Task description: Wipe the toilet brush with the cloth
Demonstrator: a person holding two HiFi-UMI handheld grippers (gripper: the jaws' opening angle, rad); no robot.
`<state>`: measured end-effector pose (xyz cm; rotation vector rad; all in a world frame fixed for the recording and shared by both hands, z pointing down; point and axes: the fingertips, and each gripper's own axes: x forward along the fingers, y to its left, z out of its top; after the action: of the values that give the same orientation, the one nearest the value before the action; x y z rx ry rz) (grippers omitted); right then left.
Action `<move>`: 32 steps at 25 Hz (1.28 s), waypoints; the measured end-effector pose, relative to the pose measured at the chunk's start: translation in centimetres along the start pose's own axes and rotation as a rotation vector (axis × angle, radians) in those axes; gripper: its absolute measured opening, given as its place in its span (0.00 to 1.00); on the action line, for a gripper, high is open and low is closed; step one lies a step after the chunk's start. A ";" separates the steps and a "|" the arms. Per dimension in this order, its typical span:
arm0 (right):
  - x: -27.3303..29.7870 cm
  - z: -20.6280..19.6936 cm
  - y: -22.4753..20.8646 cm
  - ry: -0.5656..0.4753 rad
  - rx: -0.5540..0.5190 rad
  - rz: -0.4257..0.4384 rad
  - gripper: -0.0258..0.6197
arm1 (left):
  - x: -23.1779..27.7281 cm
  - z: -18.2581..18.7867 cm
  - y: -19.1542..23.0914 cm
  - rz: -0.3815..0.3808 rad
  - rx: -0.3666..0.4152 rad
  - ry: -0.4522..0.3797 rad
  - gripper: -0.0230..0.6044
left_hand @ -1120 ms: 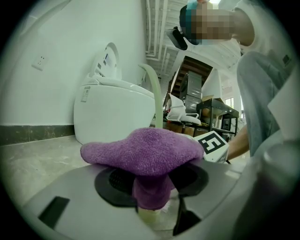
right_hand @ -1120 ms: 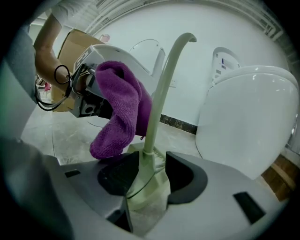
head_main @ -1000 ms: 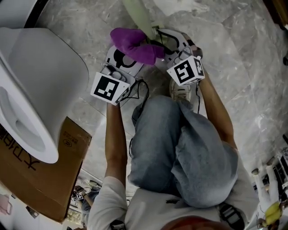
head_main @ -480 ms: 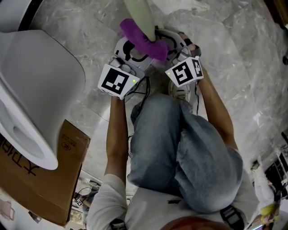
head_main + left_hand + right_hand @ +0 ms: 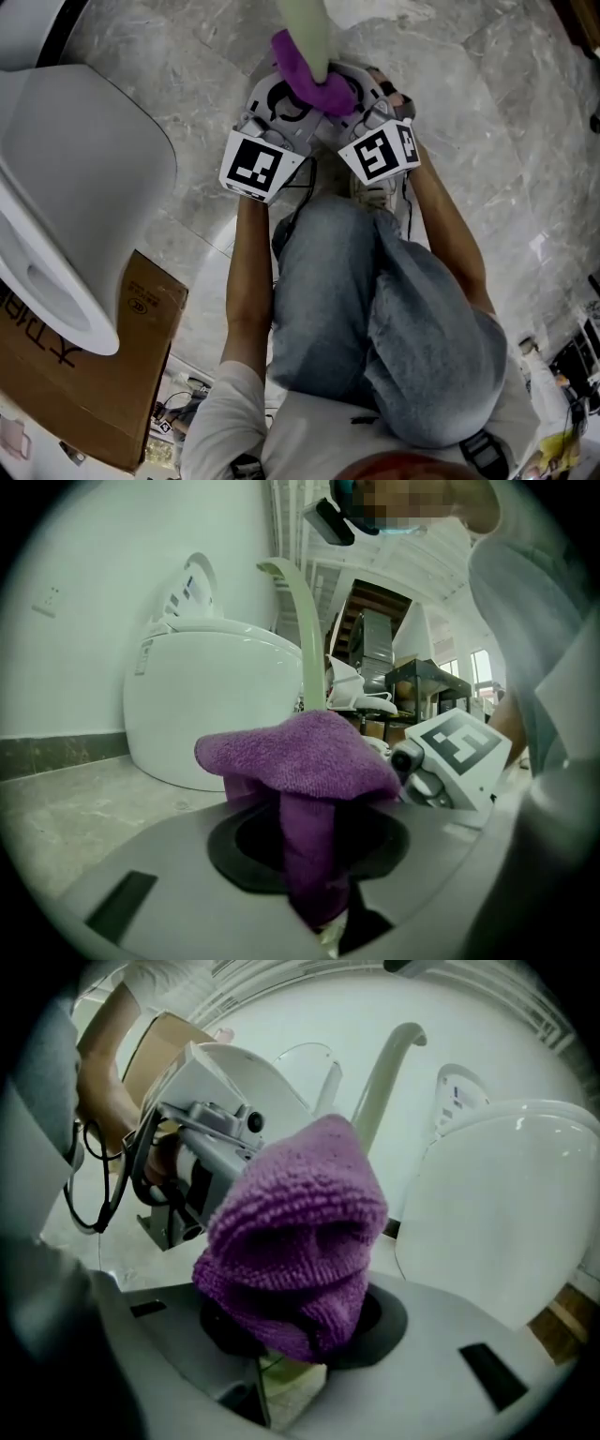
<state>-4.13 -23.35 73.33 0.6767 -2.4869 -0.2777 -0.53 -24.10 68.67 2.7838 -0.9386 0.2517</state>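
Note:
The toilet brush's pale green handle (image 5: pixel 305 28) slants down from the top of the head view to both grippers. A purple cloth (image 5: pixel 309 80) is bunched round it. My left gripper (image 5: pixel 281 103) is closing, and a strip of the cloth (image 5: pixel 309 855) hangs pinched between its jaws, with the handle (image 5: pixel 305 639) rising behind. My right gripper (image 5: pixel 352 89) is closing too. The cloth (image 5: pixel 300 1232) heaps over its jaws, and a pale green piece of the brush (image 5: pixel 291 1382) sits between them. The two grippers stand side by side, almost touching. The brush head is hidden.
A white toilet (image 5: pixel 75 187) stands at the left, with a cardboard box (image 5: pixel 103 375) beneath it. The floor (image 5: pixel 487 112) is grey marble. The person's bent knees (image 5: pixel 375 309) fill the middle, close behind the grippers.
My left gripper has moved right, up against the handle and the right gripper. The cloth, spread out to the left before, is now gathered tight round the handle.

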 end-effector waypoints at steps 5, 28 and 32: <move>0.4 0.4 0.2 -0.033 -0.001 -0.006 0.22 | -0.4 -0.1 0.3 0.003 -0.012 -0.004 0.22; 0.5 0.1 0.5 0.000 -0.068 0.005 0.21 | -3.1 8.6 0.0 -0.011 -0.079 -0.125 0.23; 0.6 0.2 0.5 0.005 -0.070 0.009 0.21 | -3.8 11.3 0.2 -0.022 -0.083 -0.153 0.23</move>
<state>-4.85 -23.25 73.59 0.6371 -2.4624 -0.3577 -2.54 -24.75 56.93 2.7662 -0.9282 -0.0042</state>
